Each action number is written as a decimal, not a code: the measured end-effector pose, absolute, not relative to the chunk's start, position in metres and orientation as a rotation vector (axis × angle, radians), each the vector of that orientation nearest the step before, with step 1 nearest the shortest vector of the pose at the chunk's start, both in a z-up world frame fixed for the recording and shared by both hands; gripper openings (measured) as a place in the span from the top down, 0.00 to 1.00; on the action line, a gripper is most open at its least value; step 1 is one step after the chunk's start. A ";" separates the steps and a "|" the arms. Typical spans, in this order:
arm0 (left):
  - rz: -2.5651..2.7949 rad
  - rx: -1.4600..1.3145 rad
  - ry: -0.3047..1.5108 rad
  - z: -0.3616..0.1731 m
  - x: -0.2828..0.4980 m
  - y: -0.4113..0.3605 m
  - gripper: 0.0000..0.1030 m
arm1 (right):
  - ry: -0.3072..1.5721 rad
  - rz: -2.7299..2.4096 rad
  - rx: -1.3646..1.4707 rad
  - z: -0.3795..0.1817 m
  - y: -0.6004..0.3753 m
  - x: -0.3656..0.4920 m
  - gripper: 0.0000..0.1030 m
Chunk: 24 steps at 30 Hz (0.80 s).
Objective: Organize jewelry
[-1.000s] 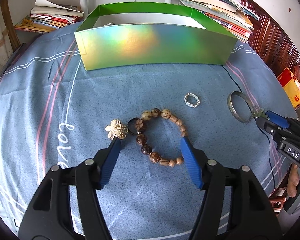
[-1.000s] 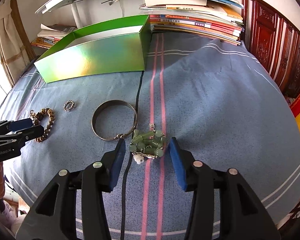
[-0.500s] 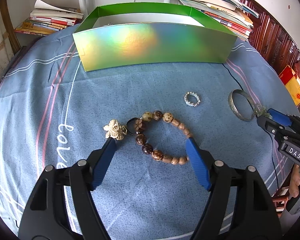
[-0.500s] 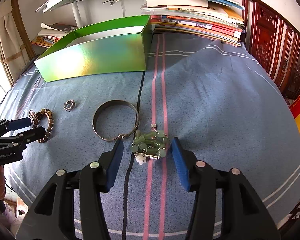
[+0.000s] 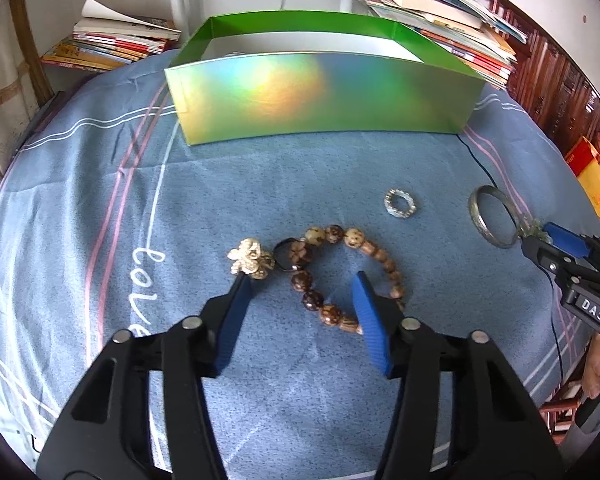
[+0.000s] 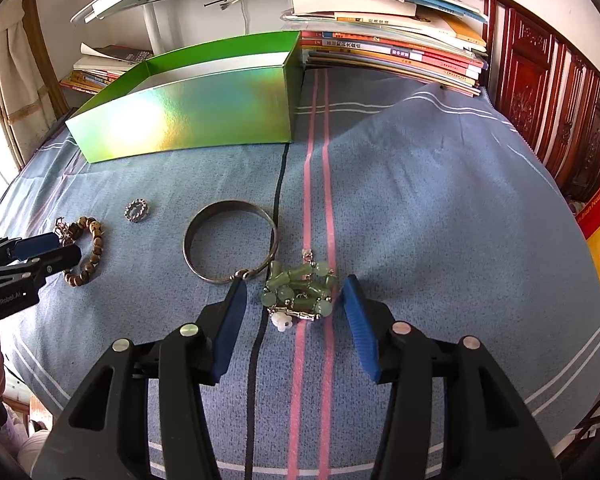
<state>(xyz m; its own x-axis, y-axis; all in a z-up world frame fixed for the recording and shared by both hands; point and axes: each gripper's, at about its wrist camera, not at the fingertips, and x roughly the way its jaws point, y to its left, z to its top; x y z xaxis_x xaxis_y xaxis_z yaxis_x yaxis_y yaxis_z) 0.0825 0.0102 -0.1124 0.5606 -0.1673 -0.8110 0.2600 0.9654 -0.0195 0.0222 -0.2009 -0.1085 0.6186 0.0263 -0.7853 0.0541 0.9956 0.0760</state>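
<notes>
Blue striped cloth (image 6: 420, 200) carries left tongs (image 5: 302, 280) spread astride wooden beads (image 5: 340, 276), right tongs (image 6: 294, 288) spread around jade beads (image 6: 300, 288).

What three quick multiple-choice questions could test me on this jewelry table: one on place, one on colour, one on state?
1. Where does the small silver ring lie?
A. inside the box
B. on the blue cloth
C. on the books

2. What colour are the beads between the right tool tips?
A. green
B. red
C. black

3. How is the left tool?
A. shut on the metal bangle
B. open over the wooden bead bracelet
C. out of view

Answers: B, the ring rests on cloth in front of the box; A, the bead cluster is pale green; B, its tips stand apart around the bracelet.
</notes>
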 end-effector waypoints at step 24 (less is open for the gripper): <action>-0.157 0.115 0.862 -0.118 0.074 0.016 0.32 | 0.913 -0.090 0.058 -0.108 -0.196 0.033 0.51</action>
